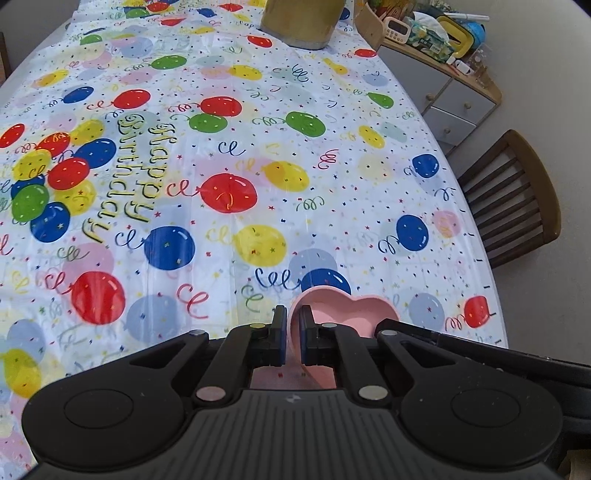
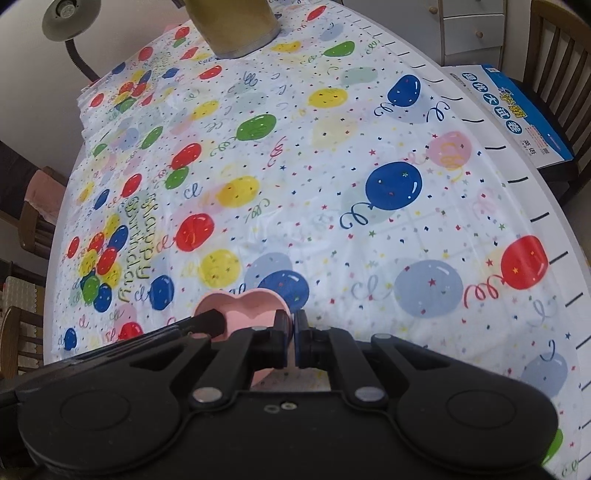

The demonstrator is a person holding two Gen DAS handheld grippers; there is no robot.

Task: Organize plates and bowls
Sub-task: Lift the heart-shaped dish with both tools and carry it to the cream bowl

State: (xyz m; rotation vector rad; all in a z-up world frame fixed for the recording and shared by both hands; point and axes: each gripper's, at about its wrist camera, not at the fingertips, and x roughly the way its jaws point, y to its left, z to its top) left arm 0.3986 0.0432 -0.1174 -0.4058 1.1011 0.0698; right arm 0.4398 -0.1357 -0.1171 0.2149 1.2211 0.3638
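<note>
Both tongs grasp one pink heart-shaped bowl [image 1: 343, 314], each pinching an opposite stretch of its rim. The left tongs [image 1: 293, 328] are clenched on the wall of one lobe; the right tongs [image 2: 293, 332] are clenched on the rim of the other lobe. The two-handed hold probably keeps the shallow bowl level, since a thin rim pinched on one side only would tip.

The bowl sits low at the near edge of the counter [image 1: 369, 206]; whether it rests on the cloth or hangs just above it cannot be told from these views. In the right wrist view, one finger of the left tongs reaches onto the bowl's far lobe.

A tan cylindrical container [image 1: 301, 26] stands well apart at the far end (contents not visible).

Writing: the balloon-print tablecloth [image 2: 332, 192] reads "Happy Birthday" in script. A blue-and-white box [image 2: 517, 110] lies beside the counter edge on a chair, printed with large Chinese characters, too distorted to read reliably.
</note>
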